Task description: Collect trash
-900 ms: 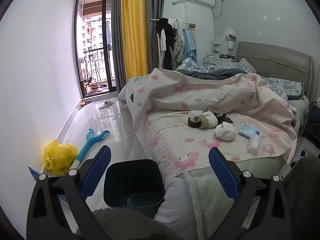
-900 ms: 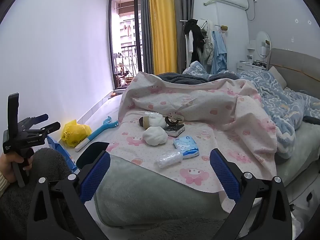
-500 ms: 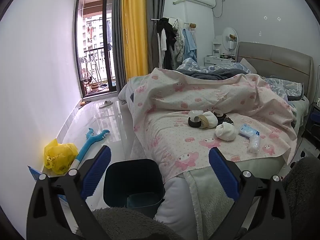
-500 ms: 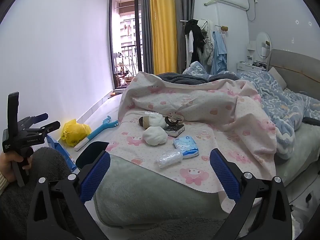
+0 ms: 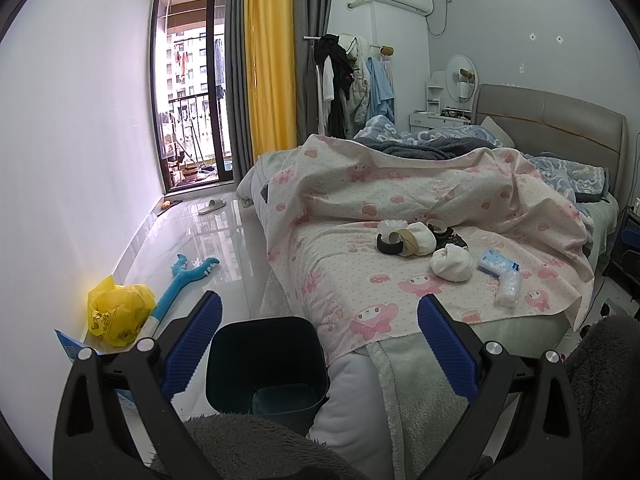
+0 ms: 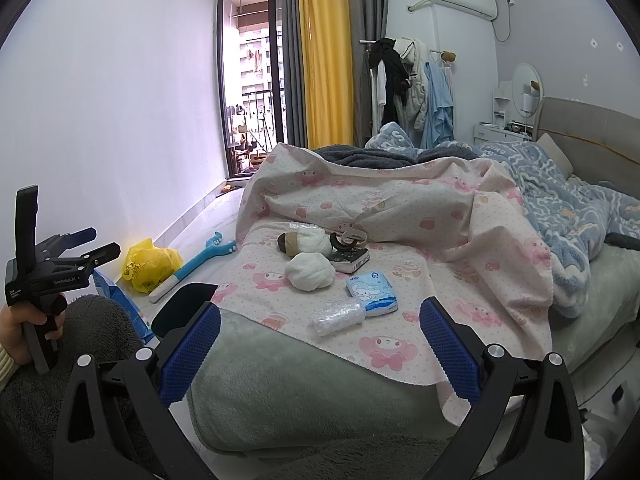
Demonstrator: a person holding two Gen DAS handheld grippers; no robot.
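Observation:
Trash lies on the pink-patterned sheet (image 6: 384, 280) of the bed: a white crumpled ball (image 6: 310, 271) (image 5: 451, 263), a blue tissue pack (image 6: 371, 288) (image 5: 498, 262), a clear plastic wrapper (image 6: 338, 316) (image 5: 508, 288), tape rolls (image 5: 394, 241) (image 6: 289, 242) and a small dark device (image 6: 351, 259). A dark bin (image 5: 266, 360) stands on the floor by the bed corner. My left gripper (image 5: 318, 344) is open and empty above the bin. My right gripper (image 6: 320, 346) is open and empty before the bed's edge, short of the wrapper.
A yellow plastic bag (image 5: 118, 310) (image 6: 150, 264) and a blue toy stick (image 5: 184, 280) lie on the glossy floor by the left wall. The left gripper (image 6: 60, 266) shows in the right wrist view, hand-held. Blue bedding (image 6: 572, 216) is piled at right.

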